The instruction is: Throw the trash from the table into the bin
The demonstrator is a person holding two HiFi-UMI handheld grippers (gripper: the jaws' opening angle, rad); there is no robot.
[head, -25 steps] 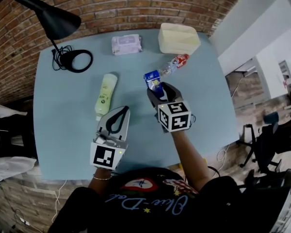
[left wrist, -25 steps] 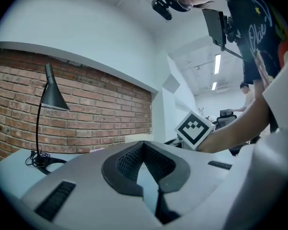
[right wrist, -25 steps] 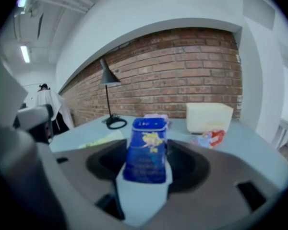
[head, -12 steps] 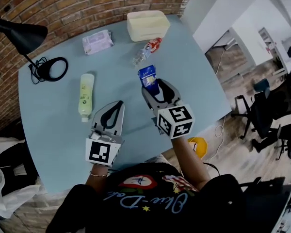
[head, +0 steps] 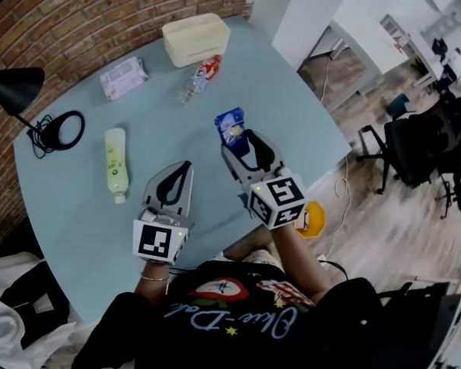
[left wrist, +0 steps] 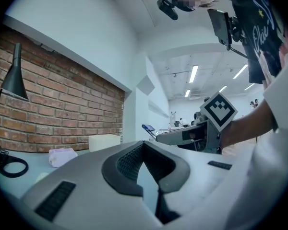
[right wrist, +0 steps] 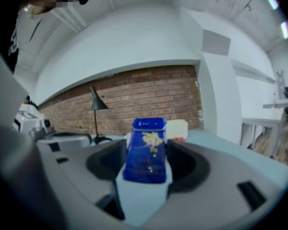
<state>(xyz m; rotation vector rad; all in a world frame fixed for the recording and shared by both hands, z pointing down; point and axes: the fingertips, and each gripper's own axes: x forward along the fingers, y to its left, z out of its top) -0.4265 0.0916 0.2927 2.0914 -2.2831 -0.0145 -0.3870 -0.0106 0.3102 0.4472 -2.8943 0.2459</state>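
- Head view: my right gripper (head: 242, 138) holds a blue packet (head: 230, 123) over the bench (head: 292, 106), toward its near edge. My left gripper (head: 183, 167) hovers just beside it.
- Left gripper view: my fingers (left wrist: 129, 159) are pressed together.
- Right gripper view: my fingers (right wrist: 187, 166) are clamped on the packet, which stands upright.

Head view steeply down, gripper views level, sharing brick wall (head: 138, 14)
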